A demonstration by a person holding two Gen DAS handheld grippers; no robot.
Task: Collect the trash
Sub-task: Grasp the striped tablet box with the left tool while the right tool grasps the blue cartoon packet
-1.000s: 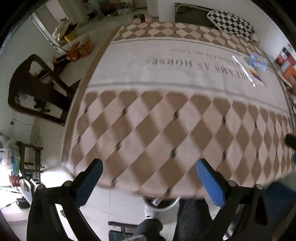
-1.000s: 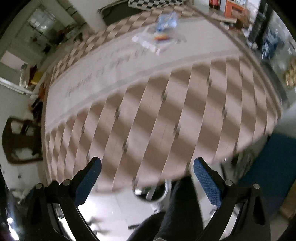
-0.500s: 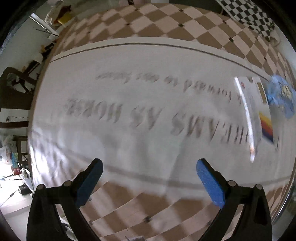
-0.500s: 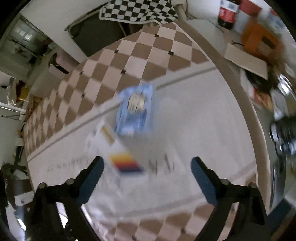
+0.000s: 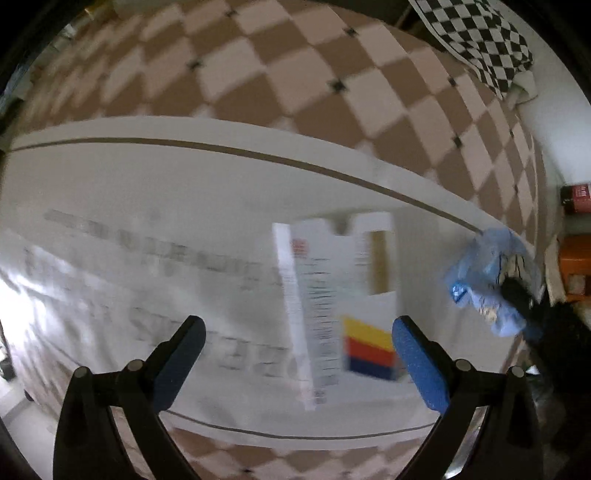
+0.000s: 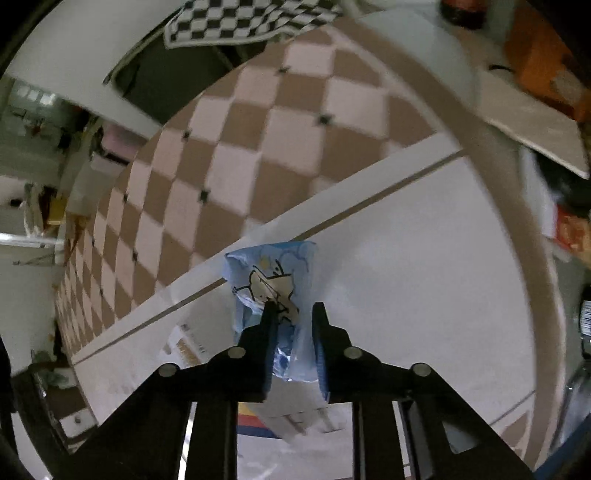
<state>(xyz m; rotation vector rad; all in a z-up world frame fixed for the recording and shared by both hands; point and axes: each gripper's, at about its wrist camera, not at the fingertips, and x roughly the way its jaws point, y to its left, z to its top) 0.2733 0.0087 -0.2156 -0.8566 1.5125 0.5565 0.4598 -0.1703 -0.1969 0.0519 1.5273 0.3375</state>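
A crumpled blue plastic wrapper [image 6: 273, 273] with a cartoon print lies on the white band of the tablecloth [image 6: 406, 258]. My right gripper [image 6: 294, 314] points down onto it, jaws closing, pads pinching the wrapper's near end. In the left wrist view the same blue wrapper [image 5: 480, 280] sits at the right with the right gripper's dark fingers [image 5: 517, 295] on it. A flattened white carton [image 5: 332, 295] with yellow, red and blue stripes lies below my left gripper [image 5: 297, 325], which hangs open above it, holding nothing. The carton's [image 6: 295, 410] edge shows under the right gripper.
The cloth has brown and pink checks [image 5: 295, 74] beyond the white band. A black-and-white checkered fabric [image 6: 240, 22] hangs past the table's far edge. An orange box [image 6: 546, 62], a flat board [image 6: 535, 122] and a red-labelled bottle [image 5: 576, 199] stand off the right side.
Both grippers swept across the table from its near edge and came down. The right gripper's jaws went from wide open to pinched on the blue wrapper. The left stayed open, now over the carton.
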